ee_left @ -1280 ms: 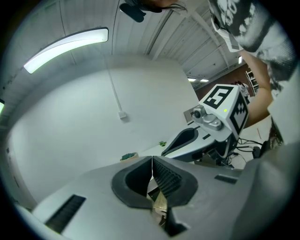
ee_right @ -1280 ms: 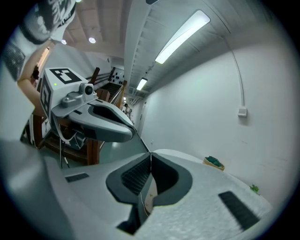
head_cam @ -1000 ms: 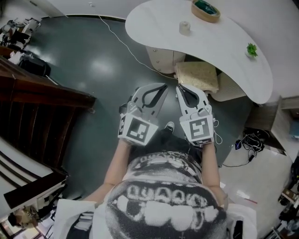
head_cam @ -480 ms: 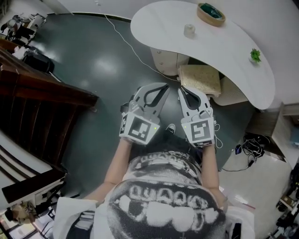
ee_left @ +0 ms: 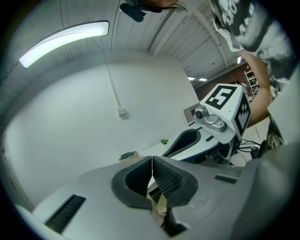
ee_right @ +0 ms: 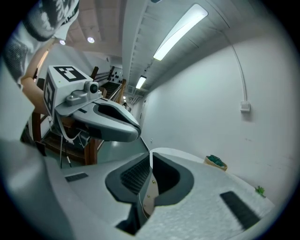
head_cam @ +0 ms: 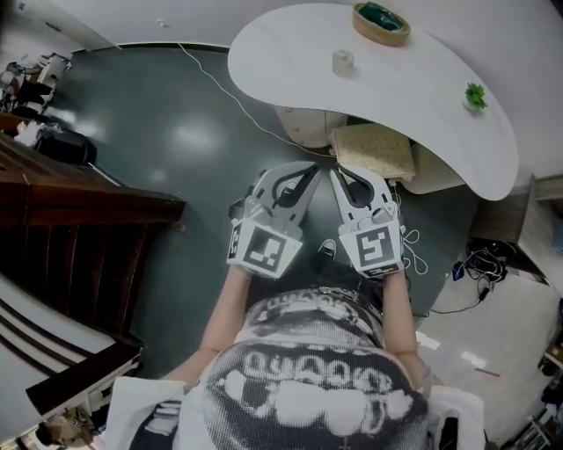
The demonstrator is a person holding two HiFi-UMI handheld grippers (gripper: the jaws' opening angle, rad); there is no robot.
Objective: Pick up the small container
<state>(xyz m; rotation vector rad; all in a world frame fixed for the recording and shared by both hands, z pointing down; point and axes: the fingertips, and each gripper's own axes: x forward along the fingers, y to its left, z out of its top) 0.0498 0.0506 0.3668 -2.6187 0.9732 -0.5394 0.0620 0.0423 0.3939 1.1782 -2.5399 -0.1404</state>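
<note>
The small container [head_cam: 343, 61], a pale little cylinder, stands on the white curved table [head_cam: 422, 97] far ahead of both grippers. I hold the left gripper [head_cam: 310, 167] and right gripper [head_cam: 337, 169] side by side over the dark floor, short of the table. The left gripper [ee_left: 152, 159] is shut with nothing in it. The right gripper's [ee_right: 150, 154] tips touch and hold nothing, though its jaws are just starting to open. The container does not show in either gripper view.
A round bowl with green contents [head_cam: 381, 21] and a small green plant [head_cam: 475, 94] sit on the table. A stool with a beige cushion [head_cam: 374, 149] stands under its edge. A white cable [head_cam: 220, 83] runs across the floor, and dark wooden furniture [head_cam: 79, 211] stands on the left.
The head view has swung slightly, so the table sits a little differently in frame. Both grippers stay side by side at about the same place, tips together.
</note>
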